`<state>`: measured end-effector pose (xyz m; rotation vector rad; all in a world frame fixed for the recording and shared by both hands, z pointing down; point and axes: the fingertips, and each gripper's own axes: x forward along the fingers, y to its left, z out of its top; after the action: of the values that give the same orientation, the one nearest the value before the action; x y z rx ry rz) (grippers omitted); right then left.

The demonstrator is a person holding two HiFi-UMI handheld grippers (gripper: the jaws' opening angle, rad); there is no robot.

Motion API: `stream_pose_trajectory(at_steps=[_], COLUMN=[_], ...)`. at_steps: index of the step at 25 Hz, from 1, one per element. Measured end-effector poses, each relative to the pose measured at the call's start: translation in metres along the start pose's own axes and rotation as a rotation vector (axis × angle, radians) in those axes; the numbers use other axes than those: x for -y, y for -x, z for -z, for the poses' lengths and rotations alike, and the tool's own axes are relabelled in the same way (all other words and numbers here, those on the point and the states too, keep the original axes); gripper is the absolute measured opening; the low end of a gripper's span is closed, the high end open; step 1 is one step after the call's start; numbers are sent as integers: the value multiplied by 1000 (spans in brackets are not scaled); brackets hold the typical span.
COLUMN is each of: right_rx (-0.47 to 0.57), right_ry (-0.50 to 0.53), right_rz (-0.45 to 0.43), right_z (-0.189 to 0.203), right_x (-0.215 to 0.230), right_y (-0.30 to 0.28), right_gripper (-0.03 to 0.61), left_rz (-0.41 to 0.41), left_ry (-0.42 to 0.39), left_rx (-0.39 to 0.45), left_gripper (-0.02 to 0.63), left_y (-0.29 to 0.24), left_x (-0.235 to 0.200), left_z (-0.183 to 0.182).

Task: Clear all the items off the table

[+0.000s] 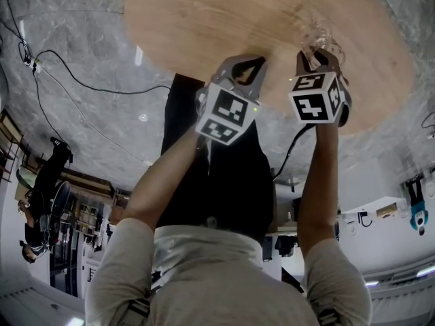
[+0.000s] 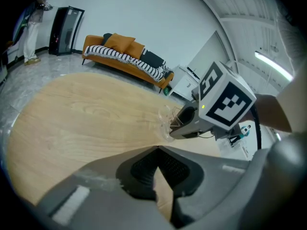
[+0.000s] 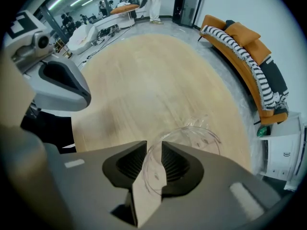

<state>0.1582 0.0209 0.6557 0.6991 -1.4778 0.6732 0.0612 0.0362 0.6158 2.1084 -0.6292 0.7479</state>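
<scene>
Spreading widest, floor (image 1: 81, 53): grey marbled tile all round the table. Only the head view shows the stretch on the person's side of the table; both gripper views show it past the far rim.
Table (image 1: 224, 26): oval, pale wood. The head view cuts off its far part. The left gripper view (image 2: 72, 123) takes in its left curve. The right gripper view (image 3: 144, 80) follows it all the way to the far end. Plain wood grain runs from the grippers to that far rim.
Sofa (image 2: 124, 56): orange with a striped throw, standing on the floor apart from the table, past its right-hand rim. It appears in the two gripper views only.
Left gripper (image 1: 246, 61): over the table's near rim, left of the cup. Its own view shows the jaws pressed together at the tips with nothing between them and open wood ahead.
Right gripper (image 1: 318, 56): over the table's near right part, inside the rim. Its own view shows the jaws pinching the wall of the clear cup, whose rim passes through the gap.
Clear cup (image 3: 192, 138): transparent, near the table's right rim. The left gripper view (image 2: 167, 122) shows it from the side, tilted and low over the wood. No view shows whether its base touches the table.
Cable (image 1: 81, 83): black, lying on the floor left of the table, in the head view only.
</scene>
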Motion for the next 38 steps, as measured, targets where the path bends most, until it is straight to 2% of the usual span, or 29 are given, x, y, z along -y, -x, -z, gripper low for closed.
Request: stream_pose_trajectory(at_steps=[5, 8, 17, 31, 38], right_rx=[-48, -67, -53, 245, 387], right_ry=[33, 61, 64, -52, -176], right_rz=[5, 2, -12, -13, -54], right_z=[5, 3, 2, -33, -40], right_x=[0, -5, -9, -25, -47], right_y=[-2, -5, -1, 49, 74], right_gripper=[101, 77, 52, 32, 31], left_rz=[0, -3, -5, -26, -10], left_ry=[21, 29, 27, -40, -88], left_rx=[1, 3, 6, 33, 45], left_gripper=[21, 21, 21, 21, 21], left_y=[2, 2, 5, 27, 43], left_x=[4, 2, -2, -6, 2], left_z=[2, 5, 4, -8, -14])
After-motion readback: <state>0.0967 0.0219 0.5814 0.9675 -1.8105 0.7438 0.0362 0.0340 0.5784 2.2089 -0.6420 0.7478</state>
